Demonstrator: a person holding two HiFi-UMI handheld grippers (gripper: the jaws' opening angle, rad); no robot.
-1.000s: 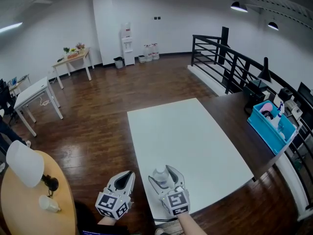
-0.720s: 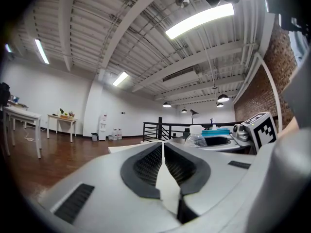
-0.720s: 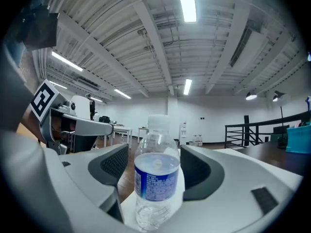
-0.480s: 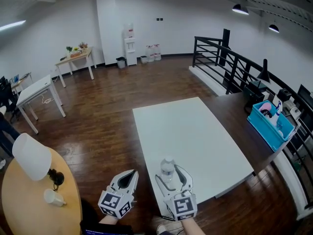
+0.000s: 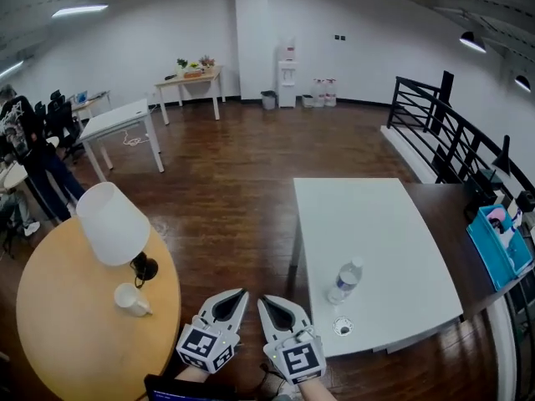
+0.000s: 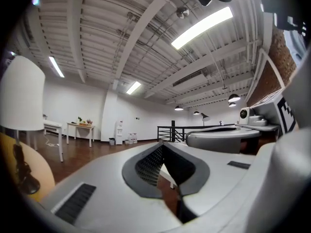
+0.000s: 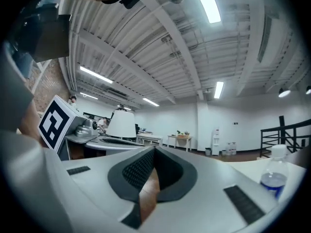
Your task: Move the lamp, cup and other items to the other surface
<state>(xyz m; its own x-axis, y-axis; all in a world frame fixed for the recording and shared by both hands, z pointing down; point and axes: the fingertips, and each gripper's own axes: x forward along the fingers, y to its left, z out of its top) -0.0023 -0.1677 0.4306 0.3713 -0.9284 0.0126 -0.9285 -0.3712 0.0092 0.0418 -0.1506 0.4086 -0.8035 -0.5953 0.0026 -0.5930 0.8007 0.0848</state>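
White tabletop [image 5: 368, 215] already holds the water bottle [image 5: 345, 281] near its front edge; lamp [image 5: 113, 224] and cup [image 5: 129, 299] await me. My left gripper [image 5: 236, 295] sits closed, empty; right gripper [image 5: 267, 302] has just closed, empty.

It was an open-plan office on a mezzanine: white walls [image 5: 150, 48], dark wood floor [image 5: 226, 182], a water dispenser [image 5: 287, 73] at twelve o'clock, white desks [image 5: 117, 122] at ten o'clock, a black railing [image 5: 439, 128] at two o'clock, strip lights [image 6: 201, 25] on an exposed ceiling [image 6: 121, 28]
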